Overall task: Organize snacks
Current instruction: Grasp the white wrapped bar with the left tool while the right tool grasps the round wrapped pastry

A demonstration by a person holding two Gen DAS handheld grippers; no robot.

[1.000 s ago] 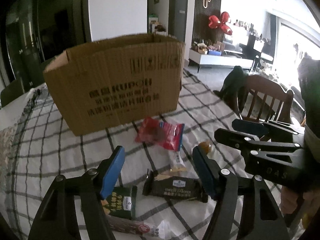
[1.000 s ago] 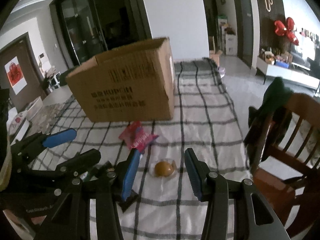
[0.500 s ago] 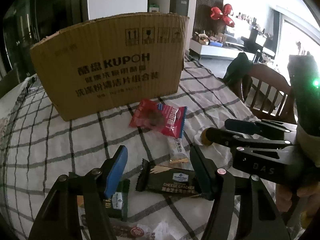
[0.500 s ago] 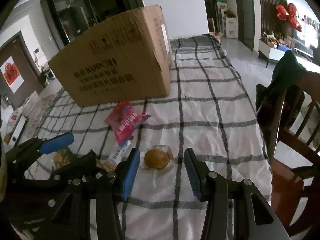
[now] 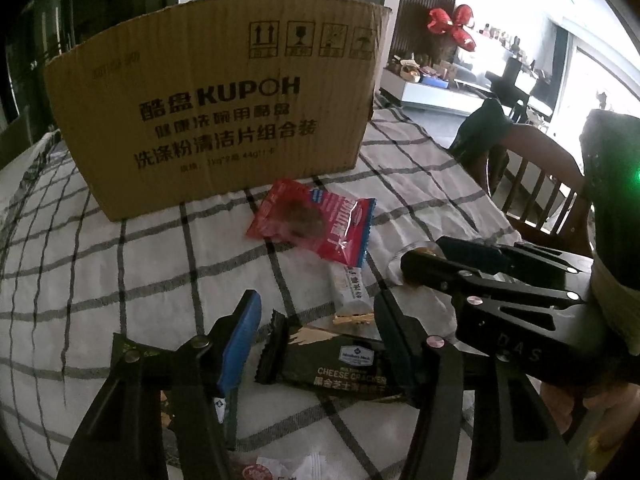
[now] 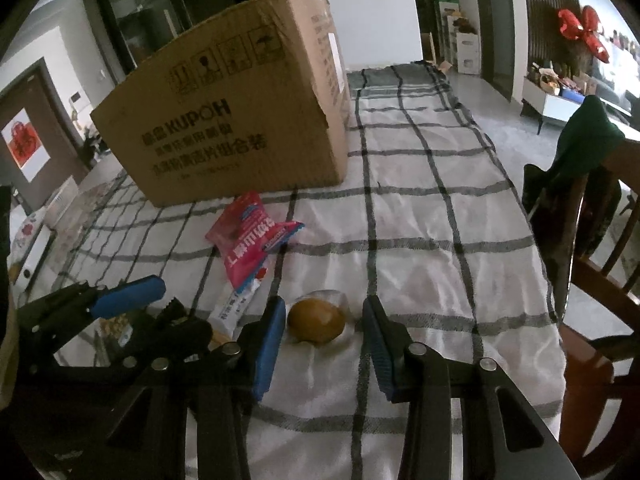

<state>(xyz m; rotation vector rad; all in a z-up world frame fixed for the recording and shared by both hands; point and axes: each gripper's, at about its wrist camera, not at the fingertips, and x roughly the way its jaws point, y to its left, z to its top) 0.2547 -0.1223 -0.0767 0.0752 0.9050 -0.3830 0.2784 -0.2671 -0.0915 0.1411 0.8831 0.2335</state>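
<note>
Two grippers: both are hovering low over the checked counter (image 6: 420,208), jaws spread and holding nothing.
Left gripper (image 5: 316,332): it is straddling the dark cheese cracker pack (image 5: 340,364), which is lying flat between the blue pads.
Right gripper (image 6: 324,332): it is framing the round brown bun (image 6: 316,320) in its clear wrapper, dead ahead at 12 o'clock.
Other snacks: the red packet (image 6: 248,236) is sitting at 11 o'clock of the bun, just in front of the cardboard box (image 6: 240,120).
Doing it well: I'd be closing gently on the bun, since it probably squashes; the flat pack likely needs the pads pressed right down to the cloth.
</note>
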